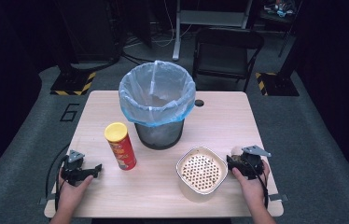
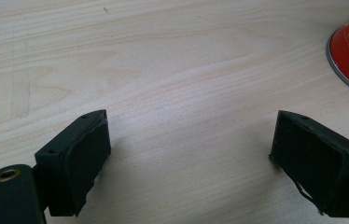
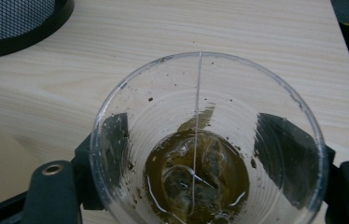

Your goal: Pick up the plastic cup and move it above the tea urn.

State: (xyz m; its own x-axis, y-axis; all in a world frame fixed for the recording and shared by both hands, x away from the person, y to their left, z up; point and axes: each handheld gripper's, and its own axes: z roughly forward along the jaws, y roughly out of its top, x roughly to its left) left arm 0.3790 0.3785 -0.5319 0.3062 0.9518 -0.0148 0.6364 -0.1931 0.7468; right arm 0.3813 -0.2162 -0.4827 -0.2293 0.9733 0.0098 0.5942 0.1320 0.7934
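We saw the right gripper (image 3: 196, 154) set around a clear plastic cup (image 3: 200, 140) near the right edge of the wooden table (image 1: 219, 116), its two black jaws standing one on either side of the cup's wall; whether the pads actually pressed on the plastic we could not tell. The cup stood upright and held a tea bag (image 3: 186, 182) in a little brown liquid, with dark specks on its inner wall. Just to its left sat a cream container with a perforated insert (image 1: 201, 172). The left gripper (image 2: 189, 158) rested low over bare tabletop at the near left, jaws spread wide with nothing between them. A red crisp can with a yellow lid (image 1: 120, 145) stood near it, beside the mesh waste bin lined with a blue bag (image 1: 157, 105).
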